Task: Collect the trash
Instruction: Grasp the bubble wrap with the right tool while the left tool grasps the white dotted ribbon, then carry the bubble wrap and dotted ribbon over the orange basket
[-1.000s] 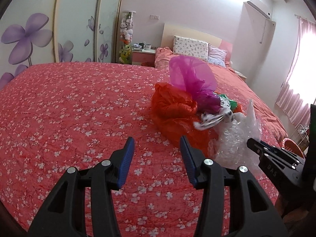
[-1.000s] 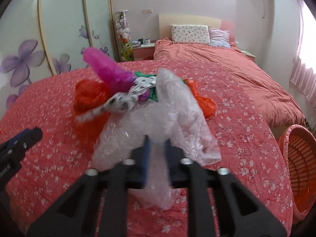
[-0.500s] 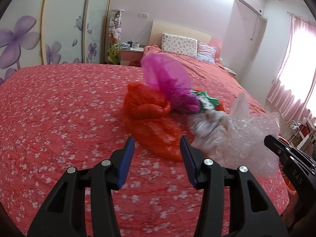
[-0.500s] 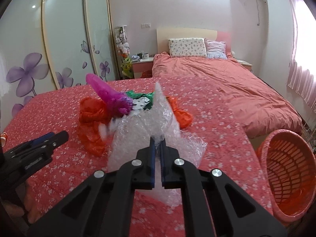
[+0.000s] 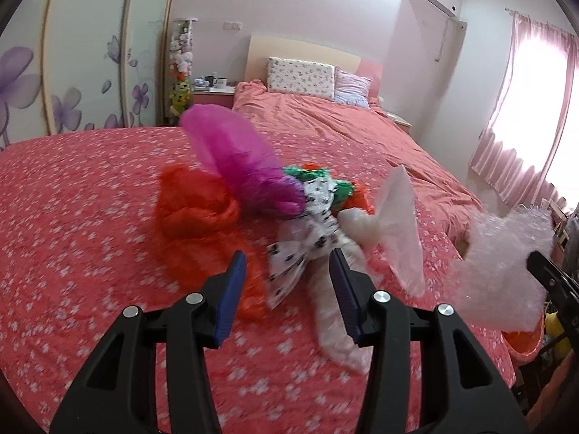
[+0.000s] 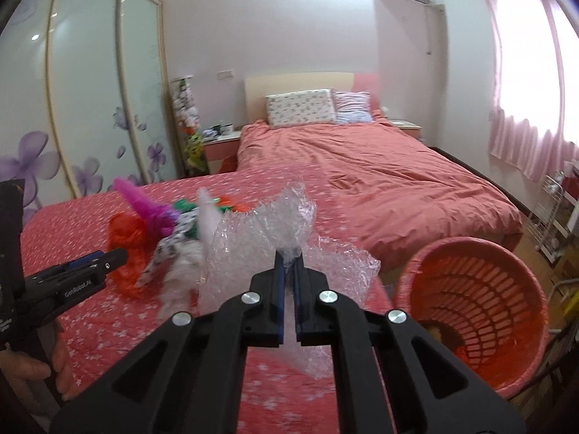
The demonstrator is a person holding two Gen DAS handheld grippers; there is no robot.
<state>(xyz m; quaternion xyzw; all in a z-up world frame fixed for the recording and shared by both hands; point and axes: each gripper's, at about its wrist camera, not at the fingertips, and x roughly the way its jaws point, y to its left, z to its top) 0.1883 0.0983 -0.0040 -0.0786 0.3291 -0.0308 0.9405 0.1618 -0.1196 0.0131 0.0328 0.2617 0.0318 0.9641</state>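
My right gripper (image 6: 288,258) is shut on a sheet of clear bubble wrap (image 6: 267,231) and holds it above the bed edge; the sheet also shows in the left wrist view (image 5: 503,264). My left gripper (image 5: 287,264) is open and empty, just in front of a trash pile on the bedspread: a red bag (image 5: 197,213), a magenta bag (image 5: 231,152), a white spotted bag (image 5: 311,224), green wrapping (image 5: 311,173) and a clear plastic bag (image 5: 394,217). An orange basket (image 6: 474,303) stands on the floor to the right of the bed.
The red floral bedspread (image 5: 72,199) covers the near bed. A second bed with pillows (image 6: 300,106) lies behind. Flowered wardrobe doors (image 6: 90,108) are on the left, pink curtains (image 6: 524,90) on the right, a wire rack (image 6: 557,213) beyond the basket.
My right gripper lifted the bubble wrap off the pile and carried it right, toward the basket. My left gripper moved right, up to the pile.
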